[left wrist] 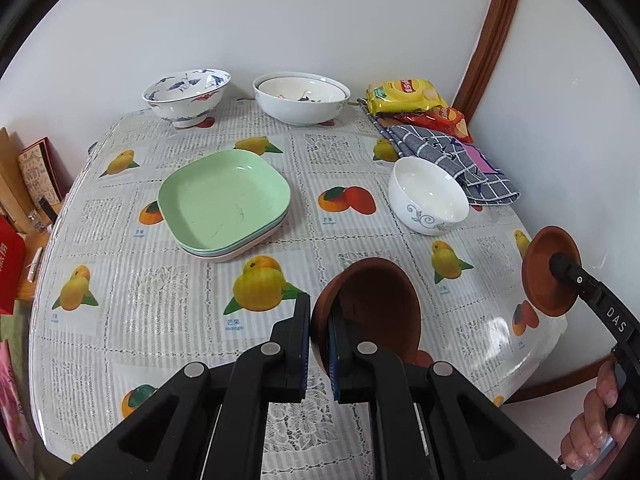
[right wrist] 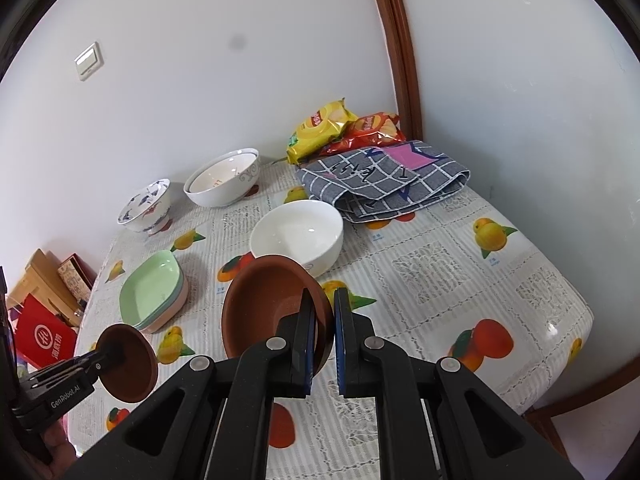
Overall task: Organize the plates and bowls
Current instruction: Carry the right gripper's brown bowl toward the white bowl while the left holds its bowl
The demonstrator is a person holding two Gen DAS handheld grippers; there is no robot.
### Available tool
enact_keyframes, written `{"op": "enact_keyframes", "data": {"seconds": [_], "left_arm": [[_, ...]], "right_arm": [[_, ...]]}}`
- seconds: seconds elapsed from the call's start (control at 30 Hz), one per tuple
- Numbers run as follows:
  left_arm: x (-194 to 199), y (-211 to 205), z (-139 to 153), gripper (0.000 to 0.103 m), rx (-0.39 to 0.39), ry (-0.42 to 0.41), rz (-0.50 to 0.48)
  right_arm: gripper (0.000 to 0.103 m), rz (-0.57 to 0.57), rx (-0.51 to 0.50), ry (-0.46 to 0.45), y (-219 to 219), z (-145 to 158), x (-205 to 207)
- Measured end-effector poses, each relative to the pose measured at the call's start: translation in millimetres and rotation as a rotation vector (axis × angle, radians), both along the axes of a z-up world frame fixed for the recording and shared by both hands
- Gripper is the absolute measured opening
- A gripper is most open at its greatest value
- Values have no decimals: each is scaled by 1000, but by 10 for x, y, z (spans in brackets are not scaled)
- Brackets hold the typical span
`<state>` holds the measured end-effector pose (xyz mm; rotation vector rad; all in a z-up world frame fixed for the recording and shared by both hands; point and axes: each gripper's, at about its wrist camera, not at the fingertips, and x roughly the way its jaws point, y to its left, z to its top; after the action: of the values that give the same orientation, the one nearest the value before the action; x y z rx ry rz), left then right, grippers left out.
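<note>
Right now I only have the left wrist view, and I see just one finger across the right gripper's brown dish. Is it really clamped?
Observer: Yes. In the right wrist view, the right gripper has one finger on each side of the brown dish at its rim, closed on it.
Operator: Is there anything on the wall that my view cuts off?
Observer: A white light switch, high on the wall at the left of that view.
</note>
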<state>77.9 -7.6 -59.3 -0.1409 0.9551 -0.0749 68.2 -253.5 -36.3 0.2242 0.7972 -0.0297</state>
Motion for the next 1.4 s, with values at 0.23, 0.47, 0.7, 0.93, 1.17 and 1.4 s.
{"op": "enact_keyframes", "data": {"seconds": [0.23, 0.47, 0.7, 0.93, 1.17, 1.4], "left_arm": [[-36, 124, -17, 8, -8, 6, 26], [-39, 170, -61, 8, -9, 17, 32], [-15, 161, -95, 8, -8, 25, 31], [34, 135, -130, 8, -1, 36, 26], [66, 118, -133, 8, -2, 37, 22], [110, 89, -127, 8, -1, 37, 13]], "right_arm": [[9, 19, -5, 0, 101, -14, -14], [9, 17, -3, 5, 118, -41, -23], [9, 16, -3, 5, 104, -48, -15], [9, 5, 5, 12, 32, -82, 42], [9, -6, 5, 20, -13, -110, 95], [9, -4, 7, 25, 0, -129, 133]]}}
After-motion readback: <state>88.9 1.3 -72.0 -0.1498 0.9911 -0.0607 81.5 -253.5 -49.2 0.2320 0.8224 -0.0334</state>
